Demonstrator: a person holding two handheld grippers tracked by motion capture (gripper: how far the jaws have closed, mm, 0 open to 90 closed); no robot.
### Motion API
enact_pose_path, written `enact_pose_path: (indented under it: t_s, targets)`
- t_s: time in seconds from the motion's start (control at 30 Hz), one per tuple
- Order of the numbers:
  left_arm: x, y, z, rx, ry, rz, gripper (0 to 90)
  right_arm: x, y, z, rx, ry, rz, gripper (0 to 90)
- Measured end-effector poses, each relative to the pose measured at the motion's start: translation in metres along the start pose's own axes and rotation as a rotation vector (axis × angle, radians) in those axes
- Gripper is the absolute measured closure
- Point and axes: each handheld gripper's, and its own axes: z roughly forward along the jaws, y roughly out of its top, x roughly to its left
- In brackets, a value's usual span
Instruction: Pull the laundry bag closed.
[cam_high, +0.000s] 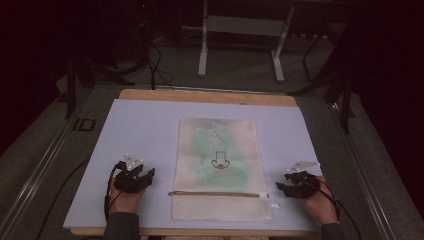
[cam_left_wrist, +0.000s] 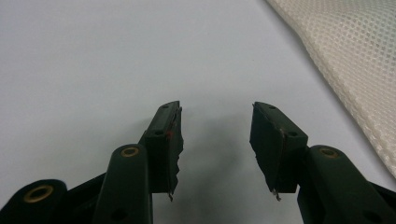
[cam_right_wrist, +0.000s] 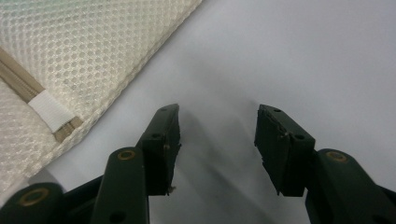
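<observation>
You had mesh bag flat mid-tabletop, zipper near your edge. Left hand-held gripper & right hand-held gripper sat either side, jaws released, nothing held. Step looked like pre-approach; next prob. needs reach in to bag edge/zipper pull.

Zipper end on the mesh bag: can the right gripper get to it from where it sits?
Probably yes: the right gripper is open, beside the mesh bag, with bare mat between it and the zipper end.
</observation>
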Motion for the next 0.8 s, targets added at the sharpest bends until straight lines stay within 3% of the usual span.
enact_pose_path:
  t_s: [0.23, 0.63, 0.8]
  targets:
    - [0.0, 0.0, -0.001, 0.001, 0.003, 0.001, 52.6, 0.001, 0.0, -0.001, 0.006, 0.005, -0.004, 49.7]
    - [0.0, 0.0, -0.002, -0.002, 0.002, 0.008, 52.6, 0.007, 0.004, -0.004, 0.026, 0.032, -0.053, 51.2]
    - [0.001, -0.002, -0.001, 0.009, 0.0, -0.009, 52.8, 0.01, 0.009, -0.006, 0.043, 0.039, -0.082, 52.1]
